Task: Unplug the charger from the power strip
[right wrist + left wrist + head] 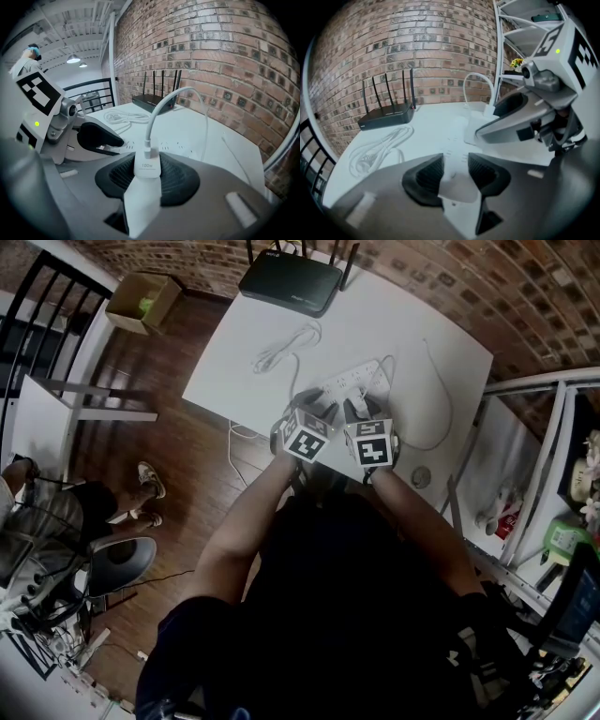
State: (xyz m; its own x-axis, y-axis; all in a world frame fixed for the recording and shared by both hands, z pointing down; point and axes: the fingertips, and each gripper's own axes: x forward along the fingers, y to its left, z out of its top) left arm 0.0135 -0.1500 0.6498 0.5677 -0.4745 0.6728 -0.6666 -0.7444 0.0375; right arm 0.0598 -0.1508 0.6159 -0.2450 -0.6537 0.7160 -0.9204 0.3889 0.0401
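White and boxy, marked 100W: charger (147, 165), upright on the power strip (180, 149), thick white cable (164, 101) arching from its top. Pinched at both flanks by the right gripper (147, 177), jaws partway closed, ribbed pads pressed against it. Alongside, left gripper (454, 172) clamped across the strip's near end, pads tight on either side. Both angled down over the white table (412, 324), forearms close together, marker cubes side by side.
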